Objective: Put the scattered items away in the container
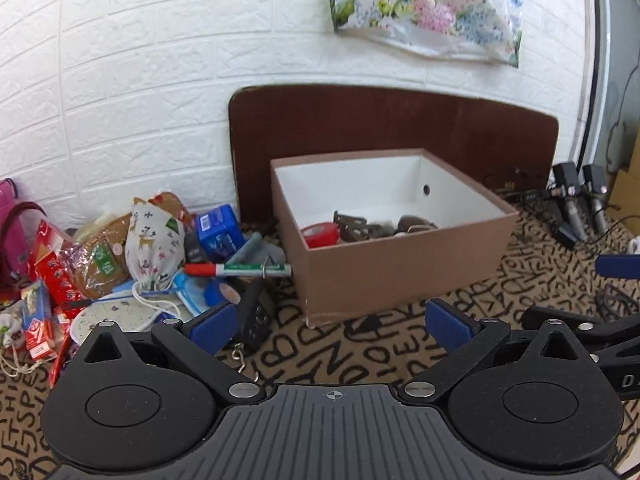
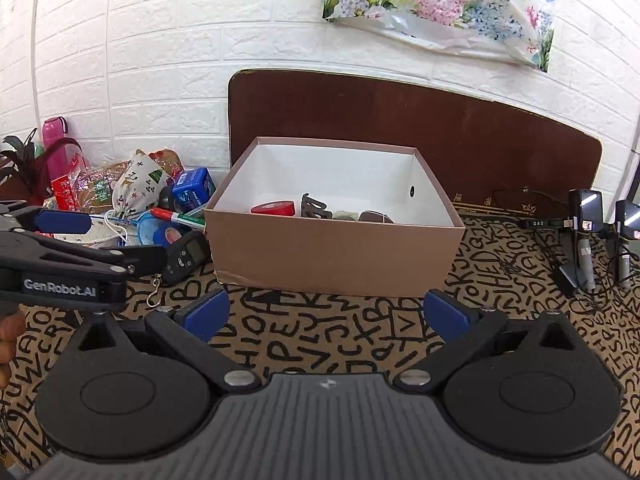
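Note:
A brown cardboard box [image 1: 400, 272] [image 2: 332, 256] with a white inside stands on the patterned mat and holds a red tape roll [image 1: 320, 234] [image 2: 276, 208], a dark clip and other small items. Left of it lies a pile: a red-and-green marker [image 1: 236, 269] [image 2: 180, 218], a black remote-like device [image 1: 256, 316] [image 2: 184, 258], a printed drawstring bag [image 1: 154, 246] [image 2: 138, 186] and a blue box [image 1: 218, 228] [image 2: 194, 190]. My left gripper [image 1: 328, 324] is open and empty, just short of the black device. My right gripper [image 2: 326, 314] is open and empty in front of the box.
A dark brown board [image 2: 400, 120] leans on the white brick wall behind the box. Black chargers and cables [image 2: 584, 224] lie at the right. Red snack packets [image 1: 44, 280] and a pink bottle [image 2: 54, 148] sit at the far left. My left gripper's body shows in the right wrist view [image 2: 64, 256].

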Demonstrator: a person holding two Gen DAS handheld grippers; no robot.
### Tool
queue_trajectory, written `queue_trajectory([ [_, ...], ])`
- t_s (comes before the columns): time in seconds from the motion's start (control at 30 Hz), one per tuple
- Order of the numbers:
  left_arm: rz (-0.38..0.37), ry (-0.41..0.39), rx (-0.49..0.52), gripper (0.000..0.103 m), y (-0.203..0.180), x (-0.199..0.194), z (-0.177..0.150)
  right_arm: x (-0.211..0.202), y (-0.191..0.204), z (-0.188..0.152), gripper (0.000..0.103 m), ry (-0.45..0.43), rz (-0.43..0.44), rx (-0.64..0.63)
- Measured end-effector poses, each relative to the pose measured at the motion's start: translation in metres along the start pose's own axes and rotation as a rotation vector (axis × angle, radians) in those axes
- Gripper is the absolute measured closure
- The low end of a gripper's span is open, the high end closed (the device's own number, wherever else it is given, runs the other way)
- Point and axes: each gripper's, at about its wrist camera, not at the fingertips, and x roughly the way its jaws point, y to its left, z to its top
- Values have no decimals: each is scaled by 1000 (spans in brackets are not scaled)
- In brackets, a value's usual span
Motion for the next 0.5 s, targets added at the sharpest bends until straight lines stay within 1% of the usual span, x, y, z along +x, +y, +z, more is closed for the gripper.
queue_trajectory([
  [0.13,-22,32,-22,0,-1,5,0,-1,-3,0,0,5,-8,17],
  [0.23,-25,49,-26,0,-1,8,0,1,-3,-1,0,15,-10,17],
  [0.37,-27,36,-25,0,-1,8,0,7,-3,-3,0,31,-6,26],
  [0.5,-29,45,-28,0,-1,12,-1,13,-3,-4,0,46,1,39],
])
